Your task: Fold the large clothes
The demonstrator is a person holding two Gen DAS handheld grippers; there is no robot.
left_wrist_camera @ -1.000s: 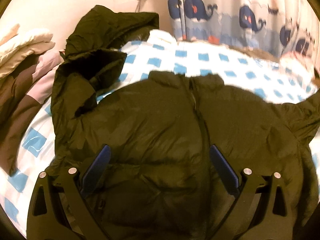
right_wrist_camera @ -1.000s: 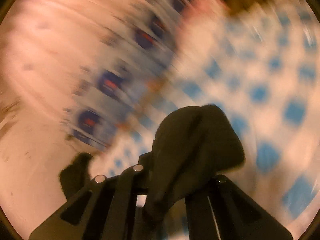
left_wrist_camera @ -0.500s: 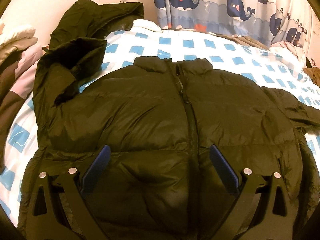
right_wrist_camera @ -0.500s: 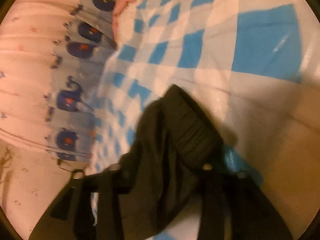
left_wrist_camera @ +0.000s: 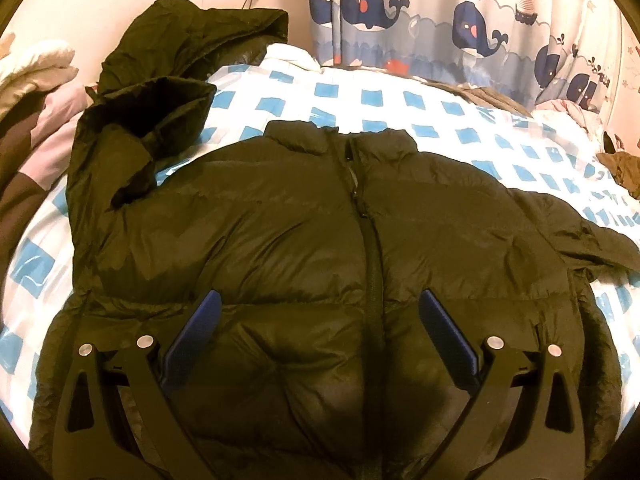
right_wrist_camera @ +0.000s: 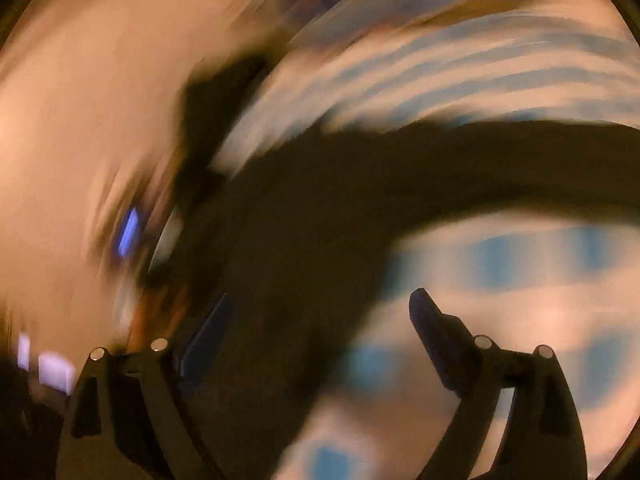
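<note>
The black puffer jacket (left_wrist_camera: 320, 248) lies front-up on the blue-checked bedspread (left_wrist_camera: 400, 100), zipper (left_wrist_camera: 370, 240) closed down the middle, collar toward the whale-print curtain (left_wrist_camera: 460, 24). A second ago the right gripper (right_wrist_camera: 320, 312) was clamped on the cuff of the jacket's sleeve; half a second ago it was laying that cuff down on the bedspread. Now its jaws stand wide apart with nothing between them, and its view is smeared by fast motion, a dark band of jacket fabric sweeping across it. In the left wrist view the right sleeve (left_wrist_camera: 592, 236) rests spread out to the side. The left gripper (left_wrist_camera: 320, 312) has kept hovering over the lower front panel, jaws apart, gripping nothing, while another dark garment (left_wrist_camera: 168, 80) stays heaped at the far left. So the spreading looks finished, and folding the sleeves inward probably comes next.
</note>
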